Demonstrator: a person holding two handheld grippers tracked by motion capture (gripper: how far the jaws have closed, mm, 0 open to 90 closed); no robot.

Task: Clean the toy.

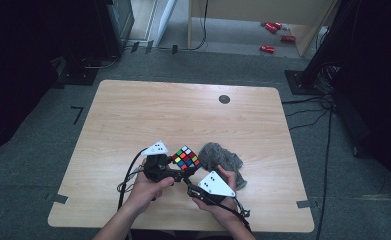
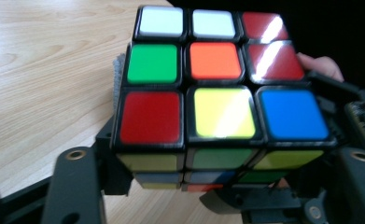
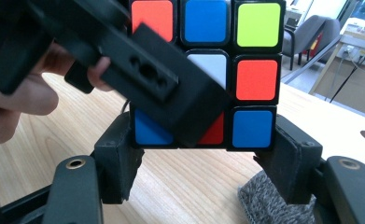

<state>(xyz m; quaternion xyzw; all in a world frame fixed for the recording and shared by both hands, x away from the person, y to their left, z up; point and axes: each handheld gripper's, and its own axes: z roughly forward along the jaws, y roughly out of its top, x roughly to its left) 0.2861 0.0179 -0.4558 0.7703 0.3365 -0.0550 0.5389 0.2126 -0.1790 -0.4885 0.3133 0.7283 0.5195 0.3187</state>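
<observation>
Starting at the left of the high view, our left claw sits low over the pale wood-grain bench, its grey three-cornered plate tipped toward us. In the left claw view its jaws flank the multicoloured plastic puzzle cube; we cannot tell whether the pads press on it or stand a hair off (the contact faces are hidden behind the cube's lower layers). The right claw view shows one of these jaws lying slantwise across the cube's near face.

The cube is held just above the bench near its front edge, between the two claws, and its faces are thoroughly scrambled: white, green, orange, red, yellow and blue all mix on the side we see best.

Next comes our right claw, with its jaws pinching the cube's bottom layer from both sides in its own view. Just beyond lies a crumpled grey knitted cloth, resting on the bench and close beside the cube.

We judge the work to be mid-way at most: the cube is lifted and gripped for turning a layer, but no face is uniform, so nearly all the solving remains.
</observation>
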